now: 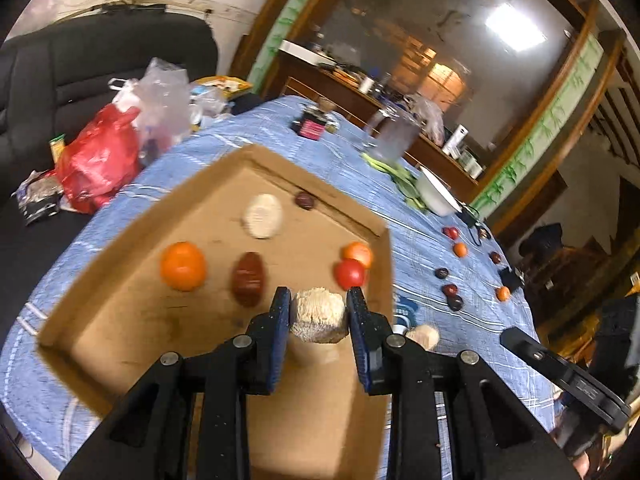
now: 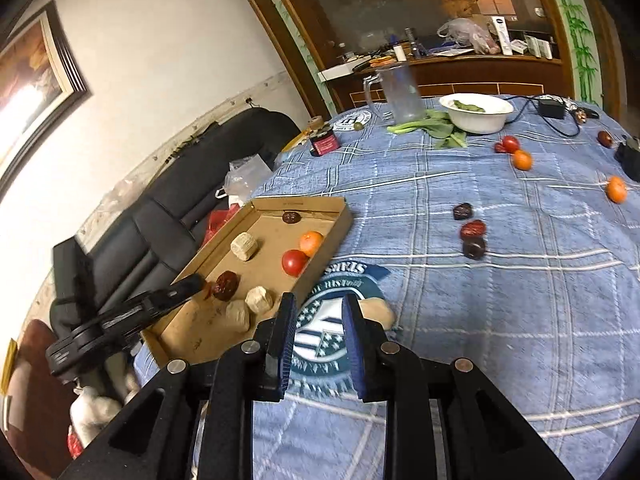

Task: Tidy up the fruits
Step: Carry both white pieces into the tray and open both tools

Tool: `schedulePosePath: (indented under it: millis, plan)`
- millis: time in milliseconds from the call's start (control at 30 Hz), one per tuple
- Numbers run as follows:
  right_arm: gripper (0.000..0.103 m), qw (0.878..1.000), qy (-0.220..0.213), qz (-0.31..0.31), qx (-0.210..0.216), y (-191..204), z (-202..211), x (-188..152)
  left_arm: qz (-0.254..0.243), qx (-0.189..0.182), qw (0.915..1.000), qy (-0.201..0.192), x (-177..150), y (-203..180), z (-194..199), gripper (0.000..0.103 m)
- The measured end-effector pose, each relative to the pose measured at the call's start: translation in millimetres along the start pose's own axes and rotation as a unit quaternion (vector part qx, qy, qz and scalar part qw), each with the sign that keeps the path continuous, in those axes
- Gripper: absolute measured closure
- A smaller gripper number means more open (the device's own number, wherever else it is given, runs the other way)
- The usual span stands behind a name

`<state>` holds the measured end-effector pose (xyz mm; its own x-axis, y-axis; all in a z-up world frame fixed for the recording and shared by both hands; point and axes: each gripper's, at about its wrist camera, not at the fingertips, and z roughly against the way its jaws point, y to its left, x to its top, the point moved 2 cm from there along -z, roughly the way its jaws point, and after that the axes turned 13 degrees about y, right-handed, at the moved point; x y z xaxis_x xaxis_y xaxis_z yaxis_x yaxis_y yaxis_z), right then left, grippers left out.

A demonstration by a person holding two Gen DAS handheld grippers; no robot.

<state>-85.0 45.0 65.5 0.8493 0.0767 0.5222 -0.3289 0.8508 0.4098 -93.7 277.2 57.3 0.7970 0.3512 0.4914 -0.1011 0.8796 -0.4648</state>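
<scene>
Left gripper pinching a pale fibrous chunk above the cardboard tray, near its right rim. Right gripper spread over the blue tablecloth, empty. Beyond: tomato, date, orange in tray.

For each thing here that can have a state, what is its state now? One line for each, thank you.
left gripper: shut on a beige chunk, above the box.
beige chunk: held between the jaws.
right gripper: open, holds nothing, over the tablecloth.
cardboard box: open, partly filled with fruits.
tomato: in the box, touching a small orange.
white bowl: upright, greens inside.
plastic jug: upright; contents cannot be told.
</scene>
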Motion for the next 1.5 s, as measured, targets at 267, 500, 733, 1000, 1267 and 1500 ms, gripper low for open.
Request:
schedulePosePath:
  millis: [267,500,733,1000,1267,1500]
  plan:
    - [0.055,0.996,0.066,0.01,-0.061,-9,-63,-4,0.009,-0.012,0.9999,0.0,-4,17,0,0.075]
    - [0.046,0.989,0.078,0.057,-0.113,4,-91,26,0.003,-0.018,0.9998,-0.002,-8,15,4,0.075]
    - [0.072,0.985,0.106,0.073,-0.112,5,-118,35,0.011,-0.008,0.9999,-0.003,-10,23,7,0.075]
    - [0.073,0.992,0.045,0.054,-0.102,20,-78,32,0.019,0.04,0.999,-0.002,-7,36,5,0.075]
    - [0.072,0.99,0.083,0.117,-0.005,86,-80,11,0.025,0.102,0.9945,0.005,-3,49,-1,0.075]
    - [0.072,0.98,0.119,0.16,-0.001,116,-110,-14,0.036,0.087,0.9955,-0.008,-3,55,6,0.065]
